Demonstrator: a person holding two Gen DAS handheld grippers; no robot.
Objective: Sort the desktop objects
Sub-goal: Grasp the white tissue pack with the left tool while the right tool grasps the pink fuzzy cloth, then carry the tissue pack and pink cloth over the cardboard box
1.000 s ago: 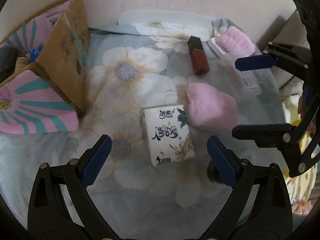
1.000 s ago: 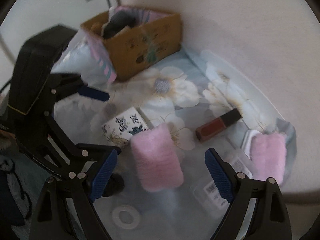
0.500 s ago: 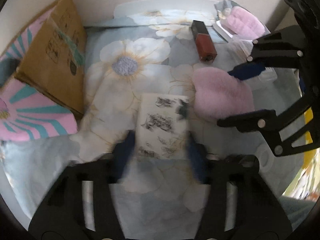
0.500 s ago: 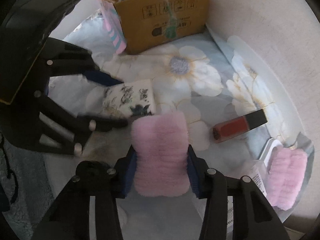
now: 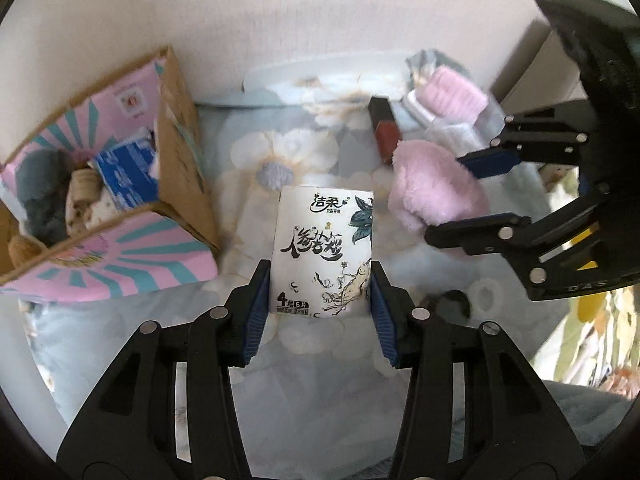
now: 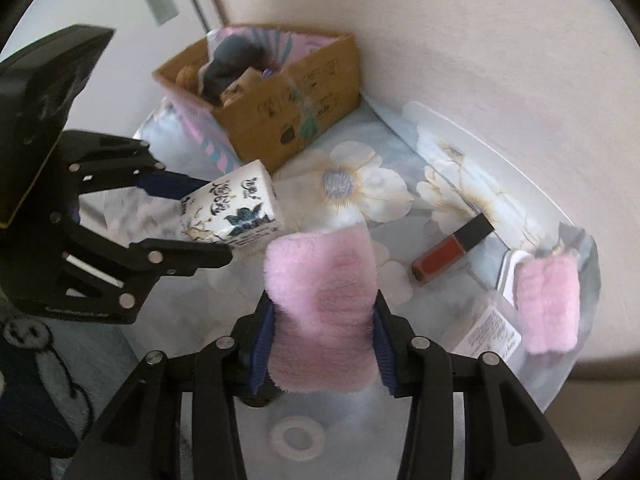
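1. Since a second ago: left tool (image 5: 320, 304) gone from spread to clamped on the tissue pack (image 5: 323, 248); right tool (image 6: 324, 344) likewise clenched on the pink plush pad (image 6: 322, 312).
2. Both items off the bench (image 5: 328, 368) cloth, so transfer step looks next.
3. Cardboard box (image 5: 100, 184) at 10 o'clock from left tool, top open, part-filled.
4. Clear lane between; box flap and wall close behind.
5. Lip gloss tube (image 6: 452, 248) and second pink pad (image 6: 548, 304) remaining, near bench edge at 2 o'clock.

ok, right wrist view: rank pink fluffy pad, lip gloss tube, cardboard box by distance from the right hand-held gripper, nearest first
1. pink fluffy pad: clamped in the right hand-held gripper, centre.
2. lip gloss tube: lying on the floral cloth, ahead and right.
3. cardboard box: farthest, ahead and left by the wall.
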